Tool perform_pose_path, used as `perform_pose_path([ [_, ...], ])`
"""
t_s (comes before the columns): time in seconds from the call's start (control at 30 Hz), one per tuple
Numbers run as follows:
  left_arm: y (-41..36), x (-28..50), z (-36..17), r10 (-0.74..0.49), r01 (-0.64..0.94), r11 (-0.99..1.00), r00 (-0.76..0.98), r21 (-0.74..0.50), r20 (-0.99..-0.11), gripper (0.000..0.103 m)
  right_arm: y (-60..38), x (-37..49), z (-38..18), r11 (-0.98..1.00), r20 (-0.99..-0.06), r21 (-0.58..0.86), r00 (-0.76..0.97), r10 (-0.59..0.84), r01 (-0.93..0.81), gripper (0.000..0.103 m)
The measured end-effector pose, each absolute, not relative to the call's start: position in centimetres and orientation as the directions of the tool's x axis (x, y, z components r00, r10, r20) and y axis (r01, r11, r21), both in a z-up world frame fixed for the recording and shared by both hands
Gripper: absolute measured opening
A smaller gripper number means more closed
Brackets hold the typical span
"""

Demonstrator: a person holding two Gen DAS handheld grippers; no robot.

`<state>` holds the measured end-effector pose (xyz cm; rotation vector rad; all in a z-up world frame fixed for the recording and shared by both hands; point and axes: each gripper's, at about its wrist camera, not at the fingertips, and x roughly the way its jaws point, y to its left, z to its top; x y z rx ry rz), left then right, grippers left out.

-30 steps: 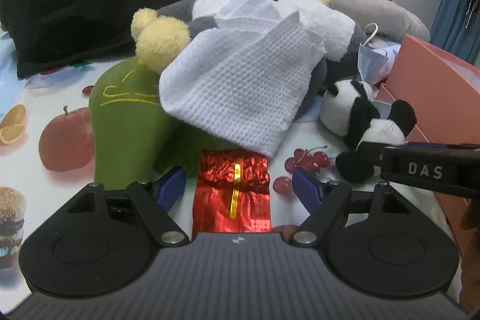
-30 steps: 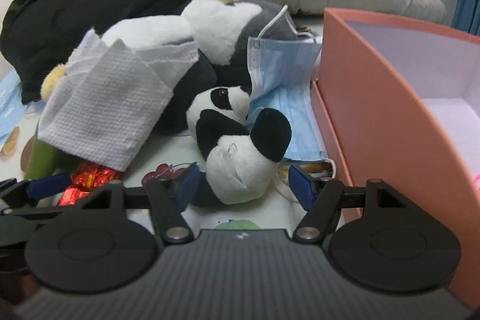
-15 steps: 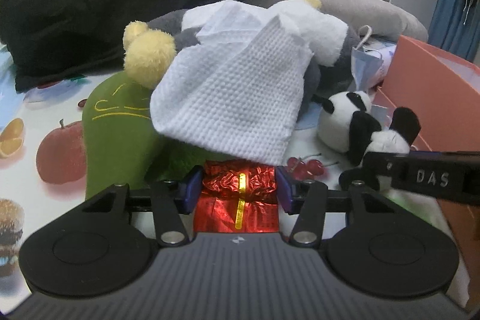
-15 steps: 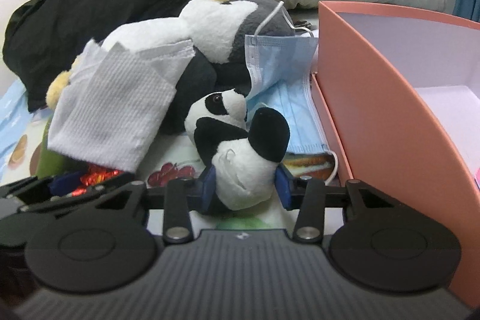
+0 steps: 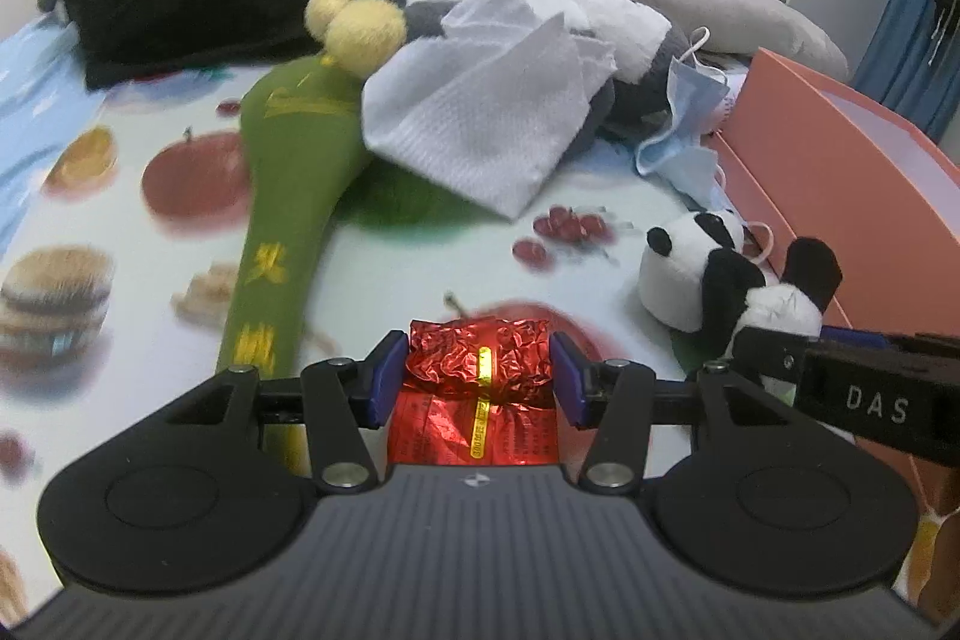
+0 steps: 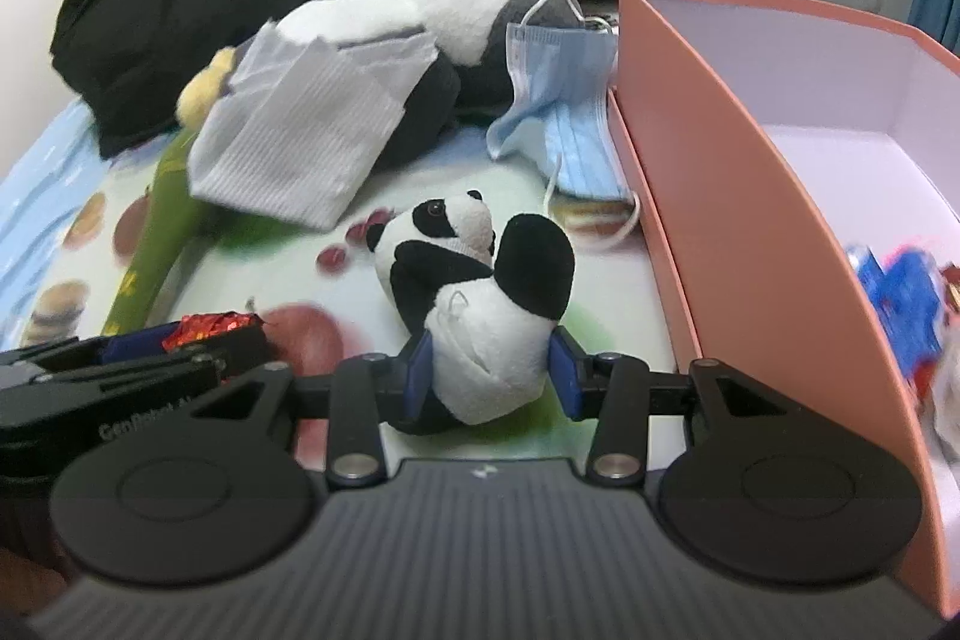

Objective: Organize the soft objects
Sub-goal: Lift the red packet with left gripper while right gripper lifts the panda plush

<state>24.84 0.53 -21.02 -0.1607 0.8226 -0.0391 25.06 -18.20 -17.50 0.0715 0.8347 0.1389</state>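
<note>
The left tool (image 5: 480, 379) is closed onto a red foil packet (image 5: 480, 370), gripped at both crumpled sides. The right tool (image 6: 489, 370) is closed onto a panda plush (image 6: 480, 304), pinched at the white lower body. Both items are held just left of the pink box (image 6: 720, 172), the packet farther from it. A white cloth (image 5: 480, 124), a blue face mask (image 6: 564, 112) and a green plush (image 5: 288, 196) are noted farther from the box, on the fruit-print sheet (image 5: 150, 232).

Risks judged: the foil is slick and could slip out if tilted. The panda's stuffing could compress and squirm free. The box wall could be struck on entry.
</note>
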Motion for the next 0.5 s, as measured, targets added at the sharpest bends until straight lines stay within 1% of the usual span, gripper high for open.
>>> perform_pose_path([
  [0.2, 0.5, 21.2, -21.0, -0.124, -0.046, 0.978, 0.654, -0.202, -0.746, 0.057, -19.2, 21.0, -17.1, 0.987, -0.766, 0.146, 0.624, 0.154, -0.065, 0.045],
  [0.33, 0.3, 19.3, -20.5, -0.124, -0.052, 0.977, 0.652, -0.207, -0.748, 0.057, -19.6, 18.7, -17.0, 0.984, -0.78, 0.159, 0.602, 0.173, -0.077, 0.045],
  [0.5, 0.3, 17.6, -19.8, -0.143, -0.077, 0.965, 0.645, -0.25, -0.751, 0.057, -20.1, 17.0, -17.1, 0.979, -0.799, 0.19, 0.567, 0.198, -0.074, 0.048],
])
